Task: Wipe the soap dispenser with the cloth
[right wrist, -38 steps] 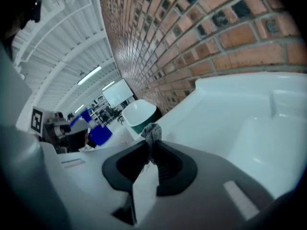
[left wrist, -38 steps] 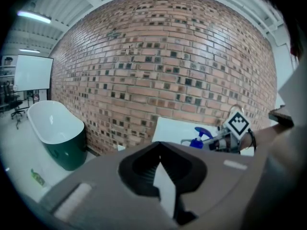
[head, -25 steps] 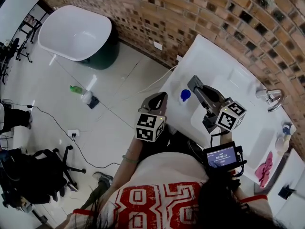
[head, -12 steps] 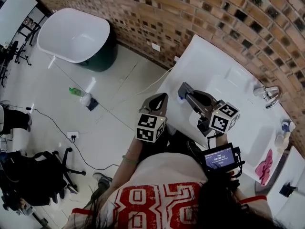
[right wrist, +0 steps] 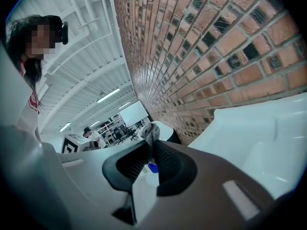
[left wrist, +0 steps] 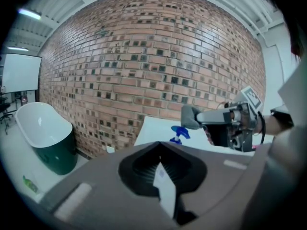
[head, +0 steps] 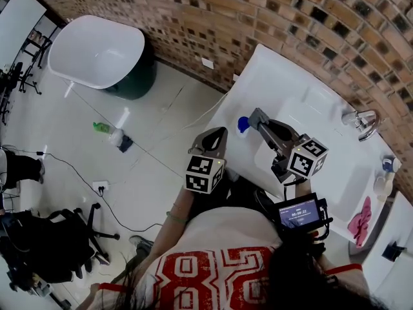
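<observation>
Soap dispenser [head: 243,125] on sink [head: 303,89], beside cloth [head: 258,117] pinched by right fingers [head: 275,130]; left fingers [head: 214,139] together.

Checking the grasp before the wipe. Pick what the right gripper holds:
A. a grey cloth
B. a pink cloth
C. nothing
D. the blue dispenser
A: in the right gripper view the right gripper is shut on the grey cloth, which sticks out past its tips, while the dispenser stands on the counter, outside the jaws.
</observation>
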`<act>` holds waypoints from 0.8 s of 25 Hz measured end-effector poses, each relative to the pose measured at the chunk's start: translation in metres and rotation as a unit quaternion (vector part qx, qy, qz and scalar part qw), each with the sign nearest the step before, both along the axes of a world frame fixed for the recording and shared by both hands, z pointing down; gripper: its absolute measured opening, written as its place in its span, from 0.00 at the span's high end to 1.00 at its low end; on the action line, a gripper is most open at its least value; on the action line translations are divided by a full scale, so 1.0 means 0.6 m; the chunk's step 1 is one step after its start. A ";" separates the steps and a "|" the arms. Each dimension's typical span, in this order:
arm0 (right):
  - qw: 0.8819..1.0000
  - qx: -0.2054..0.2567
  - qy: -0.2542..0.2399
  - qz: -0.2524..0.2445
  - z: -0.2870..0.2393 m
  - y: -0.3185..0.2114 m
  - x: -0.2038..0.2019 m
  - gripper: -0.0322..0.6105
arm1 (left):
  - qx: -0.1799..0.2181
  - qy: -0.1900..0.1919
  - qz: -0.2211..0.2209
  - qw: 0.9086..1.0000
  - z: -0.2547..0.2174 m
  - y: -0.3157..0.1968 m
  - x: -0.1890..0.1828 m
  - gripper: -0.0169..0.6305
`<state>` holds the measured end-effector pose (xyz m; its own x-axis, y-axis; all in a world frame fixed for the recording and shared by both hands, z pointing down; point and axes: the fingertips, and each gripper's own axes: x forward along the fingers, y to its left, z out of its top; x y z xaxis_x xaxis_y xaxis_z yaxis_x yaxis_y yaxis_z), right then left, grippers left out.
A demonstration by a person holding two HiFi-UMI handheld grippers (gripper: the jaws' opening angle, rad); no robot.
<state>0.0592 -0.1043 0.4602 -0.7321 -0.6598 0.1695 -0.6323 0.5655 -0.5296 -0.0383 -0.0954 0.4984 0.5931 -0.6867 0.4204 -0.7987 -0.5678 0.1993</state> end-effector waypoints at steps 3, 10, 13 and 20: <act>1.000 0.005 0.008 0.022 -0.001 -0.004 0.013 0.88 | 0.001 0.001 -0.003 1.000 0.001 -0.001 0.001 0.97; 0.987 -0.036 0.090 0.130 0.068 -0.014 0.071 0.88 | 0.002 -0.001 -0.013 1.000 0.002 -0.003 -0.003 0.97; 0.983 -0.045 0.115 0.135 0.093 0.001 0.067 0.88 | 0.002 -0.001 -0.017 1.000 0.001 -0.001 -0.001 0.97; 0.984 -0.041 0.128 0.118 0.101 0.024 0.049 0.88 | -0.004 -0.003 -0.026 1.000 0.007 0.019 0.005 0.97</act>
<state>0.0885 -0.0897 0.5209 -0.4860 -0.7831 0.3881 -0.8596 0.3481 -0.3740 -0.0352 -0.0842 0.5025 0.5546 -0.7124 0.4299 -0.8279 -0.5243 0.1992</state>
